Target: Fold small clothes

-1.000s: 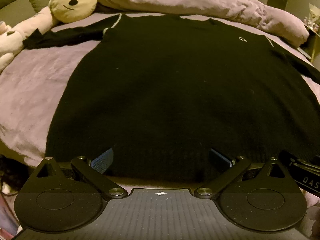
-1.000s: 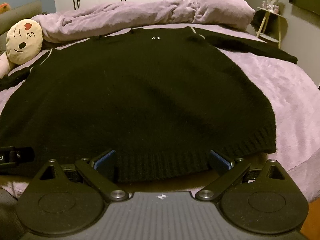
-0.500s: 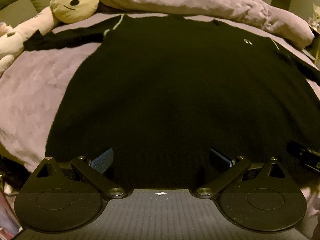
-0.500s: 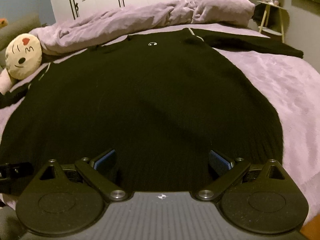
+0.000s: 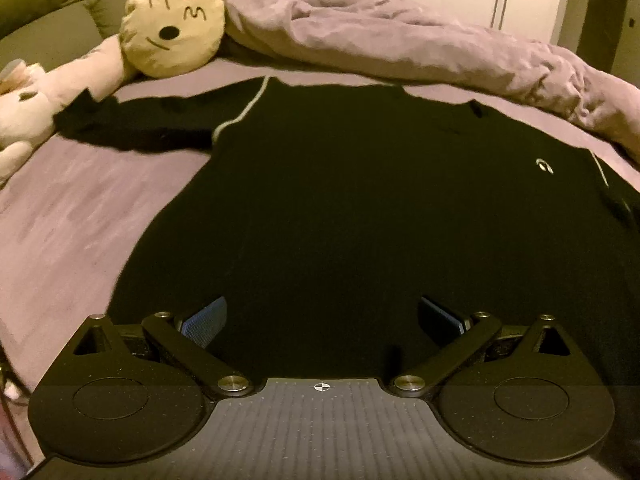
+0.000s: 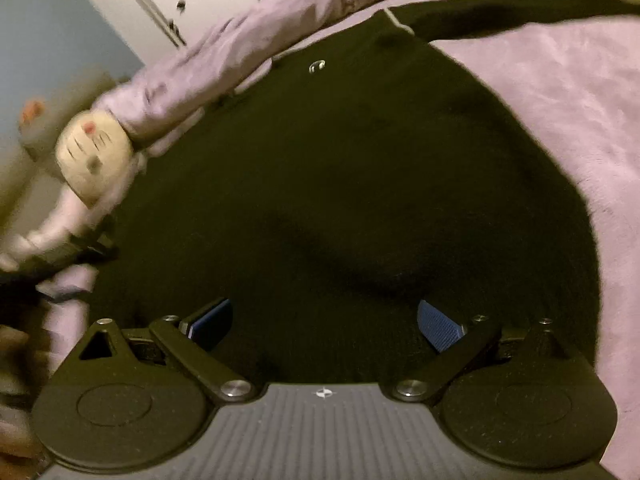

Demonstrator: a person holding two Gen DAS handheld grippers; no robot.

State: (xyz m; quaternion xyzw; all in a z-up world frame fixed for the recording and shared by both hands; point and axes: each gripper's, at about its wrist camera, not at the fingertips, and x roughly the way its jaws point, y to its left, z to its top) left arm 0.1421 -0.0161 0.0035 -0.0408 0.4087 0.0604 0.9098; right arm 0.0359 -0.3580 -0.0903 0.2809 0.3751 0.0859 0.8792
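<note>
Left wrist view: black knit long-sleeved sweater (image 5: 360, 208) lies spread flat, front up, on the lilac plush bedspread (image 5: 68, 216), one sleeve stretched out toward the cream round-faced plush toy (image 5: 172, 24), a rumpled lilac duvet (image 5: 400, 40) bunched just beyond the sweater's neckline. The left gripper (image 5: 320, 320) hangs over the sweater's lower part with its blue-padded fingers (image 5: 204, 320) spread wide and nothing between them; whether the pads touch the knit cannot be told. Right wrist view: tilted and motion-blurred, same sweater (image 6: 340, 200) fills the frame, its other sleeve running off across the bedspread (image 6: 560, 100) away from the plush toy (image 6: 92, 168), white cupboard doors (image 6: 208, 4) behind the duvet. The right gripper (image 6: 324, 324) also stands wide, empty, over the sweater's lower part near the far side from the toy. A dark blurred shape at the sweater's toy-side edge may be the other tool; too smeared to say. Risks, judged: closing on thick loose knit could pinch both layers plus the plush bedspread underneath, dragging the cover; uneven grabs by the two tools would skew the fold; the black-on-black hem is hard to locate in this dim light.
</note>
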